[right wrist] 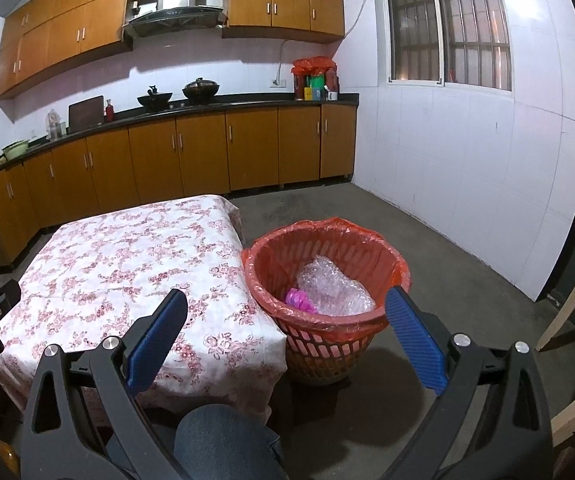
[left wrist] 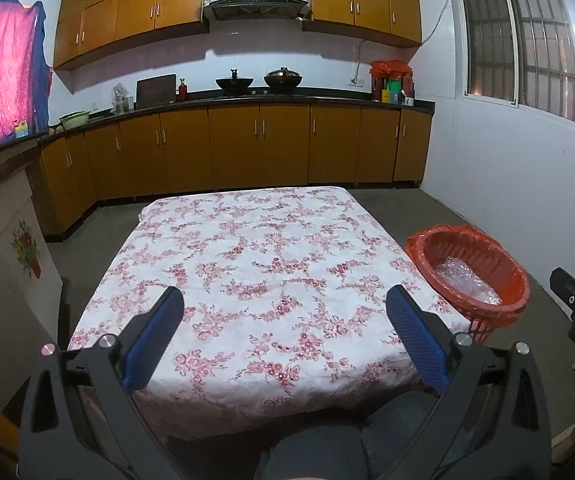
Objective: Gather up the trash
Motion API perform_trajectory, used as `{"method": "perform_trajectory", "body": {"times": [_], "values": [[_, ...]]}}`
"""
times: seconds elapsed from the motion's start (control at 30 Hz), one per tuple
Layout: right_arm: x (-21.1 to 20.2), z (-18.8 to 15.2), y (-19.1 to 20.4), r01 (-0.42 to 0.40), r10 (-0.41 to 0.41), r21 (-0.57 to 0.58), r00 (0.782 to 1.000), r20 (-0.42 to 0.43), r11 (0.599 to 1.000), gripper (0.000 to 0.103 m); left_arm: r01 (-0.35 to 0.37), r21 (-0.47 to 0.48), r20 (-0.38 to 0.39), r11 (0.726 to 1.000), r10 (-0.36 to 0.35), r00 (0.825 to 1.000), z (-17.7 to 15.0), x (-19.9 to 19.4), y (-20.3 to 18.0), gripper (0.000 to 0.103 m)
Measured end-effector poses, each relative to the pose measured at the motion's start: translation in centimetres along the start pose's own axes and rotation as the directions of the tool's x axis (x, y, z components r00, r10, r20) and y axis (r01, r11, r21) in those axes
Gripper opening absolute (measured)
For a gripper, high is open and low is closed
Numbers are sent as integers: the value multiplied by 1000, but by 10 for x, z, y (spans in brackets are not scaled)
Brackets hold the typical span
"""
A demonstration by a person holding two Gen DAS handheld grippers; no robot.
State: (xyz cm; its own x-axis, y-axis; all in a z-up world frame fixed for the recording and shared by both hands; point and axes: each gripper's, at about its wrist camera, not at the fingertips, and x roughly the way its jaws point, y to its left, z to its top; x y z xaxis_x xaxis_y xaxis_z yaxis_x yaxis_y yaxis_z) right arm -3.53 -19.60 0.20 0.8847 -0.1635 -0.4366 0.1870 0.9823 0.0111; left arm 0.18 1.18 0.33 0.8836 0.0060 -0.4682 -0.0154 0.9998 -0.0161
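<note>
Nearest the lens in both views sits a knee in blue jeans [right wrist: 223, 440], low between the black arms of each tool. Left tongs [left wrist: 283, 320] stand wide apart with nothing between the blue pads, held over the near part of the worktop [left wrist: 267, 240], which is covered by a white cloth with pink flowers. Right tongs [right wrist: 287, 322] are likewise spread wide and hold nothing; they hang above the gap where the worktop's right edge meets the bin [right wrist: 327, 344].

Bin as landmark: it is a round red-orange basket with a slatted wall, lined with a thin orange plastic bag [right wrist: 339, 224] whose edge folds over the rim. It stands on the grey floor [right wrist: 447, 280], just beside the worktop's right side, seemingly touching the hanging cloth. Inside it lies the trash: a crumpled wad of clear bubble wrap [right wrist: 335, 288], glossy and pale, filling most of the bottom, and to its left a small bright pink scrap [right wrist: 299, 300], also crumpled. From the left view only the bubble wrap shows in the bin.

Beyond the bin, well apart, brown cabinets [right wrist: 207, 152] run along the wall under a dark counter with two woks [right wrist: 199, 90]. To the bin's right, a white wall carries a barred window [right wrist: 447, 24].
</note>
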Motion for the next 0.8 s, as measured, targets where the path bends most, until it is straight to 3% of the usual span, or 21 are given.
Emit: {"method": "perform_trajectory", "body": {"times": [0.8], "values": [[-1, -2, -4, 23, -23, 8, 1000, -5, 1000, 98, 18, 2, -4, 1000, -18, 1000, 2, 2, -4, 99]]}}
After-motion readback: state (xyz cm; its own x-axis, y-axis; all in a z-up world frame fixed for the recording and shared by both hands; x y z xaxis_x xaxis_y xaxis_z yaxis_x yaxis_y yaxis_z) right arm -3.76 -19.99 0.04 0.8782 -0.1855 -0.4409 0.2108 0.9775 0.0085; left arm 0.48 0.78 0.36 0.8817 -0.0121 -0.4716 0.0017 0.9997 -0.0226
